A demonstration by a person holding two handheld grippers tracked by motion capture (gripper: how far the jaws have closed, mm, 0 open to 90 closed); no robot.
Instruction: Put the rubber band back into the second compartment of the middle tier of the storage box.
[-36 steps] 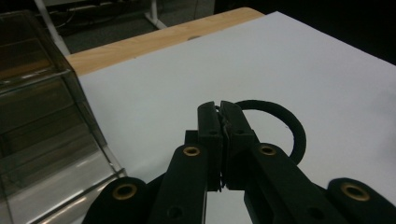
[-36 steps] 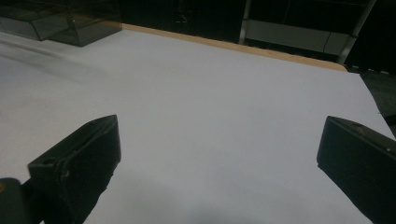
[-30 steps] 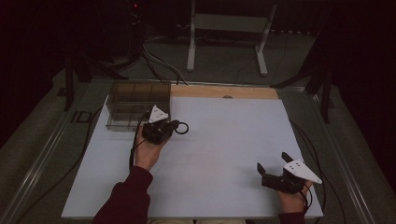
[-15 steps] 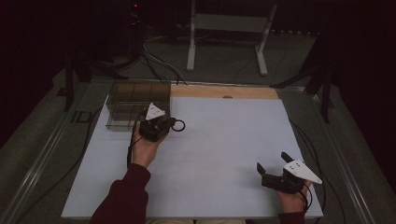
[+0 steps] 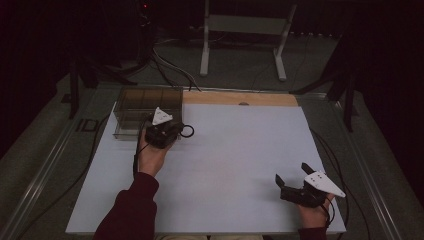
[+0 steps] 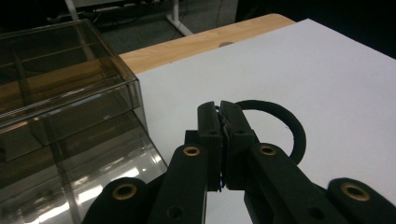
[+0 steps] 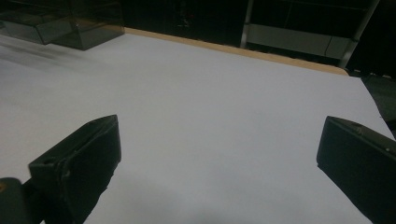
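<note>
Left gripper clamped on black hair tie, just beside clear box. Lift over wall, then drop. Right gripper wide apart, far from box.

Dim room, dark surroundings; white table top lit; slight softness.

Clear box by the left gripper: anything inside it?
The clear box shows dividers and nothing visible in its compartments; glare hides its near floor. The left gripper pinches a black ring outside it.
</note>
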